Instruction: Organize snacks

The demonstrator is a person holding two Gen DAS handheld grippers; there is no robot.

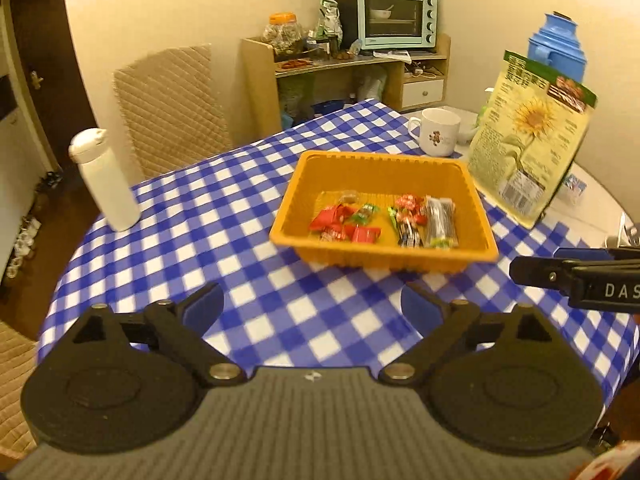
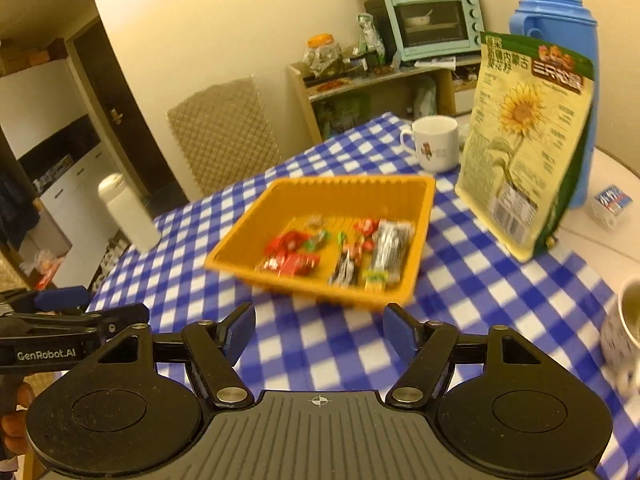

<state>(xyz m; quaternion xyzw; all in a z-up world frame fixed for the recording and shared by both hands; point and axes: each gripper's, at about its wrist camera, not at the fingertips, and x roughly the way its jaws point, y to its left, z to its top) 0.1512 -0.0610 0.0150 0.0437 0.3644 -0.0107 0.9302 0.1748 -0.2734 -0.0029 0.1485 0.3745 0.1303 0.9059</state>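
Observation:
An orange plastic tray point(image 1: 372, 166) sits on the blue-and-white checked tablecloth and also shows in the right wrist view point(image 2: 240, 240). It holds several wrapped snacks: red candies point(image 1: 344, 220) point(image 2: 290, 250), green-wrapped ones and a clear dark-striped packet point(image 1: 440, 218) point(image 2: 390, 250). My left gripper point(image 1: 312, 304) is open and empty, above the cloth just short of the tray. My right gripper point(image 2: 319, 330) is open and empty, also just short of the tray. Each gripper's side shows at the edge of the other's view.
A tall sunflower-seed bag point(image 1: 528, 140) point(image 2: 520, 148) stands right of the tray, with a blue thermos point(image 2: 560, 52) behind it. A white mug point(image 1: 438, 130) stands behind the tray, a white bottle point(image 1: 106, 180) at the table's left, another cup point(image 2: 628, 328) at the right. A padded chair point(image 1: 172, 108) is behind the table.

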